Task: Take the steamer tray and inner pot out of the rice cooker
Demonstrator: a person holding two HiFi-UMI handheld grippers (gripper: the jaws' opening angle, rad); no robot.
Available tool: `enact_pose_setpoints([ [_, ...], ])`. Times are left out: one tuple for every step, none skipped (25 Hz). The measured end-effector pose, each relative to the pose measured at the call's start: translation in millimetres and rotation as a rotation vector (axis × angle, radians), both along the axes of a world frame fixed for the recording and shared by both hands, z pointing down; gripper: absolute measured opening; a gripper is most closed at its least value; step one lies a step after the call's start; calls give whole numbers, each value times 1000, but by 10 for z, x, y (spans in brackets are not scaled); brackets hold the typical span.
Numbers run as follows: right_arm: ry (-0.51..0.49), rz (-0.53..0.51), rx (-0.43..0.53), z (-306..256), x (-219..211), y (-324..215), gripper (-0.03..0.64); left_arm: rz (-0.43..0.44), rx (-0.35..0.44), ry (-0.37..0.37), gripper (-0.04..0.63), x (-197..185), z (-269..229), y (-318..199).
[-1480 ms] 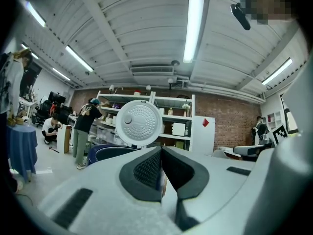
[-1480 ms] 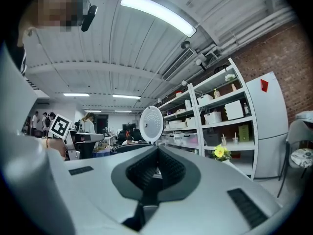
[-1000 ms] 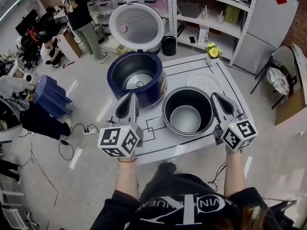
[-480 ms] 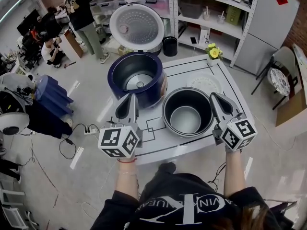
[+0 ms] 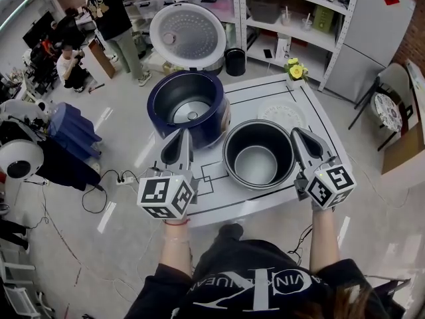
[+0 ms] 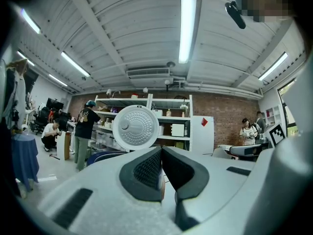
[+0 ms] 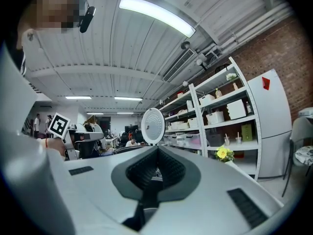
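Observation:
The dark blue rice cooker (image 5: 189, 108) stands at the table's far left with its round lid (image 5: 188, 35) swung up and its cavity bare. The black inner pot (image 5: 259, 155) sits on the table to its right, empty. Just behind the pot lies the white steamer tray (image 5: 282, 115). My left gripper (image 5: 180, 135) hovers at the cooker's near side, shut and holding nothing. My right gripper (image 5: 297, 135) hangs by the pot's right rim, also shut and holding nothing. The left gripper view shows the gripper (image 6: 161, 153) pointing level at the lid (image 6: 135, 126); the right gripper view shows the gripper (image 7: 157, 153) and lid (image 7: 153, 126).
The white table (image 5: 219, 198) has black lines marked on it and yellow flowers (image 5: 295, 70) at its far corner. A black bin (image 5: 234, 63) and shelves (image 5: 292, 25) stand behind. People (image 5: 113, 18) are at the back left, and a blue chair (image 5: 70, 135) is on the left.
Both grippers have kept still. At the left edge a white round object has come into view.

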State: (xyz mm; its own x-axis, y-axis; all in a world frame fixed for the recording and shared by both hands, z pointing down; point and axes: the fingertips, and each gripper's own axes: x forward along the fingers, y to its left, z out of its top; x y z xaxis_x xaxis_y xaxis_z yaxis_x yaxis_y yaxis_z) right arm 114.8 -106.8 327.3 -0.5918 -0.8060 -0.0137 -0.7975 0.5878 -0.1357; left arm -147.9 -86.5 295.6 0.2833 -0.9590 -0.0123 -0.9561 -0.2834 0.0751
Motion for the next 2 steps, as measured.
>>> enact_pose_setpoints([
  [0, 0, 0, 2, 4, -5, -2, 0, 0, 0, 11, 3, 1, -6],
  [-1, 0, -1, 5, 8, -11, -2, 0, 0, -1, 11, 7, 3, -11],
])
